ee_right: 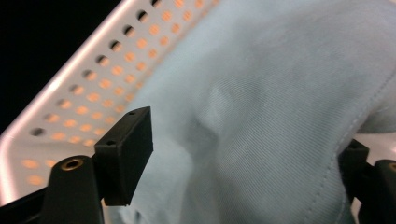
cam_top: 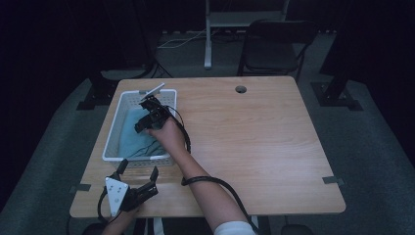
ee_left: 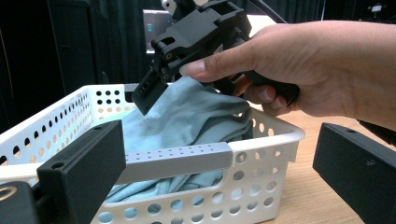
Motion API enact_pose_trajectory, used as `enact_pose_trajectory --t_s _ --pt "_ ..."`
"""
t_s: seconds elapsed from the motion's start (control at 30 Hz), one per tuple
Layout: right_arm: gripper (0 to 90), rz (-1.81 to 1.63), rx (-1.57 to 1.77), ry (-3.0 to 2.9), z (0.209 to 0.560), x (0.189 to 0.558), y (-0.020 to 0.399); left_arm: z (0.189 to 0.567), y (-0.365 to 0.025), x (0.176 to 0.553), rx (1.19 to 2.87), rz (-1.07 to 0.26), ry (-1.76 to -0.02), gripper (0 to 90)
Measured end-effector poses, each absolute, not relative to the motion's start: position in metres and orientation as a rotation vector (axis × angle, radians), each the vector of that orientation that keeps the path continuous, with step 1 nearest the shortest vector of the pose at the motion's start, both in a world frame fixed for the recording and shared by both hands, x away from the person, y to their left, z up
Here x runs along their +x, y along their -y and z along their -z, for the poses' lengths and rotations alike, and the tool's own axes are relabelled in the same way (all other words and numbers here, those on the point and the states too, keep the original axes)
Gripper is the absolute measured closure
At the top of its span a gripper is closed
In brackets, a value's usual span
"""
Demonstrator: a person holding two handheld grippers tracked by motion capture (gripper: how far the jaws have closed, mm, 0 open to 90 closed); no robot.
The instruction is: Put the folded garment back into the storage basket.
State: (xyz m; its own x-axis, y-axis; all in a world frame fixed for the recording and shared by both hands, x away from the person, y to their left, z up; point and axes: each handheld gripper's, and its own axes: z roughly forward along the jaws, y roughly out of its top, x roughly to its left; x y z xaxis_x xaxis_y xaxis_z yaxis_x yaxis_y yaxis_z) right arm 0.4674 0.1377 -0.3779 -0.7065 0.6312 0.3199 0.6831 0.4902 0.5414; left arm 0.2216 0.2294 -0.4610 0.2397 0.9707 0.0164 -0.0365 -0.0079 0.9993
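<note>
Wood-grain desk (cam_top: pixel 254 147) carries a white perforated basket (cam_top: pixel 128 98), the landmark. Nearest the person, just short of the basket's front wall, the left tool (cam_top: pixel 138 177) hovers with jaws spread wide and nothing between them, probably waiting its turn. Over the basket's inside, the right tool (cam_top: pixel 147 113) angles down, jaws apart and astride a raised fold of pale blue cloth (ee_right: pixel 261 121), pads not pressing. The cloth lies bunched inside the basket, so it looks freshly dropped off or about to be pinched.
</note>
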Motion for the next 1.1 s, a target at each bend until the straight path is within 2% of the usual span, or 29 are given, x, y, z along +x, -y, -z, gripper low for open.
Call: enact_pose_trajectory --t_s 0.13,0.17,0.4,0.47,0.93,1.1 --pt "20.2 1.011 -1.162 2.666 0.378 0.465 -0.137 0.461 -0.229 0.222 1.297 -1.054 -0.998 3.8" --pt "13.8 1.015 -1.140 2.664 0.379 0.464 -0.136 0.461 -0.229 0.222 1.297 -1.054 -0.998 3.8" --pt "7.9 1.099 -1.113 2.629 0.380 0.462 -0.124 0.461 -0.229 0.222 1.297 -1.054 -0.999 3.8" --pt "2.1 1.099 -1.104 2.666 0.379 0.460 -0.125 0.461 -0.229 0.222 1.297 -1.054 -0.999 3.8" --pt "2.1 1.226 -1.059 2.657 0.370 0.447 -0.114 0.461 -0.229 0.222 1.298 -1.054 -0.999 3.8" --pt "2.1 1.384 -1.054 2.591 0.365 0.443 -0.104 0.461 -0.229 0.222 1.297 -1.054 -0.999 3.8"
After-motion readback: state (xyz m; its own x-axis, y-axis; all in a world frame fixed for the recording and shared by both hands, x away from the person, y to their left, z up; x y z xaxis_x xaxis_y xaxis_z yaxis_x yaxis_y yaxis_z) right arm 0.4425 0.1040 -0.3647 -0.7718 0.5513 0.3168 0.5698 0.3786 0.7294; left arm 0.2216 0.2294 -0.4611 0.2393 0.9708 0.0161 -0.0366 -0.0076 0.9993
